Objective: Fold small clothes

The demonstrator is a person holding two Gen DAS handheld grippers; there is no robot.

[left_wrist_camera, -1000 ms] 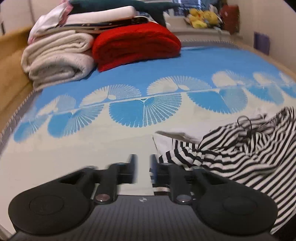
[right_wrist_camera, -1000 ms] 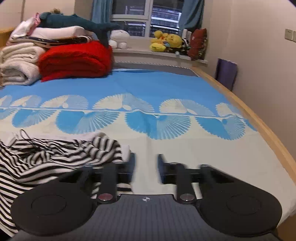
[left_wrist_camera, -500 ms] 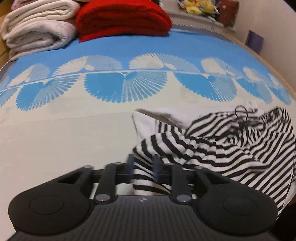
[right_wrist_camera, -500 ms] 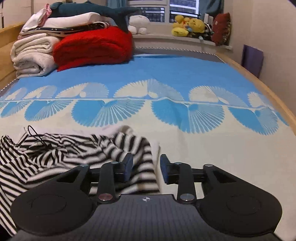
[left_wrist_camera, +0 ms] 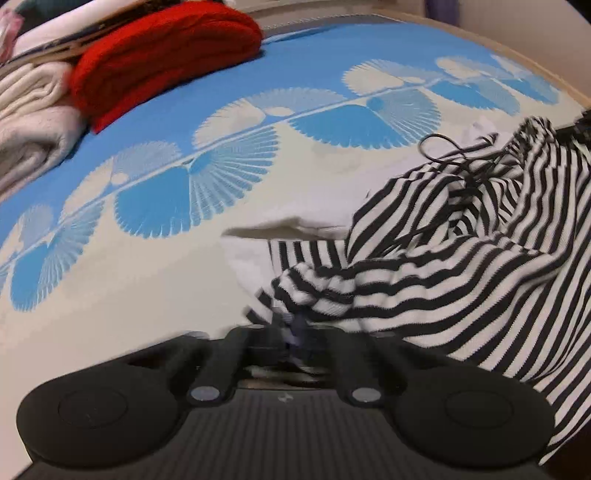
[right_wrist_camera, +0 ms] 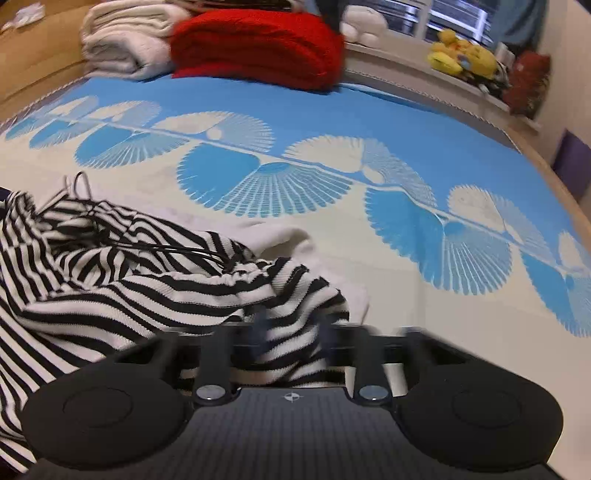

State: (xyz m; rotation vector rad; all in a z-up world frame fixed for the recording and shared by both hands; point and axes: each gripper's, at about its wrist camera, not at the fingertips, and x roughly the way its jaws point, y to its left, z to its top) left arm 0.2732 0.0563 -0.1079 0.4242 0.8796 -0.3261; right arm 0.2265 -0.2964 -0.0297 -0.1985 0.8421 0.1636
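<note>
While it's bunched up on the bed, both ends of the striped top get pinched

left hand-held gripper (left_wrist_camera: 291, 332) is clamped on the near left edge of the crumpled black-and-white striped knit garment (left_wrist_camera: 443, 266); right hand-held gripper (right_wrist_camera: 291, 332) clamps its near right edge. It lies on the blue-and-cream fan-patterned bedspread (right_wrist_camera: 369, 122), folded red blanket (right_wrist_camera: 258, 48) way back.

Bed with blue-and-cream fan-print cover (right_wrist_camera: 332, 122), wooden bed frame (right_wrist_camera: 33, 70), folded red blanket (right_wrist_camera: 258, 51), stacked cream blankets (right_wrist_camera: 125, 40), window sill (right_wrist_camera: 424, 70) with plush toys (right_wrist_camera: 461, 59), window (right_wrist_camera: 454, 18), pale wall (right_wrist_camera: 569, 74)
</note>
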